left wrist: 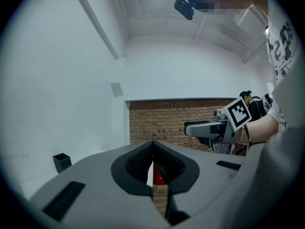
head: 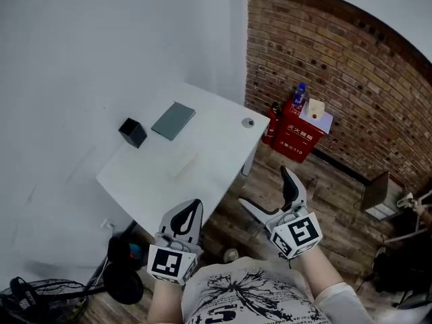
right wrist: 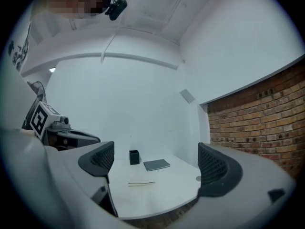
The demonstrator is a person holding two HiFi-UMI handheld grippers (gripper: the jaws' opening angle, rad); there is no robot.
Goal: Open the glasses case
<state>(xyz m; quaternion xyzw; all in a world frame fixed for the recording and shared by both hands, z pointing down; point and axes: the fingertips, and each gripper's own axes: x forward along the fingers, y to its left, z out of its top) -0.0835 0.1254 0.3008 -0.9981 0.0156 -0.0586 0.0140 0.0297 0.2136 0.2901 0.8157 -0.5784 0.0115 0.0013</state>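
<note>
A pale, flat glasses case [head: 183,164] lies shut near the middle of the white table [head: 223,140]; the right gripper view shows the case [right wrist: 141,183] far ahead between the jaws. Both grippers hang off the table's near edge, well short of the case. My left gripper [head: 194,208] is shut with nothing in it, its jaws meeting in the left gripper view [left wrist: 152,152]. My right gripper [head: 263,186] is open wide and empty [right wrist: 157,162].
A black box [head: 133,132] and a flat grey pad [head: 173,120] sit at the table's far side, a round port [head: 248,122] at its right edge. A red cabinet [head: 297,135] stands against the brick wall [head: 351,66]. A fan [head: 40,302] is on the floor at left.
</note>
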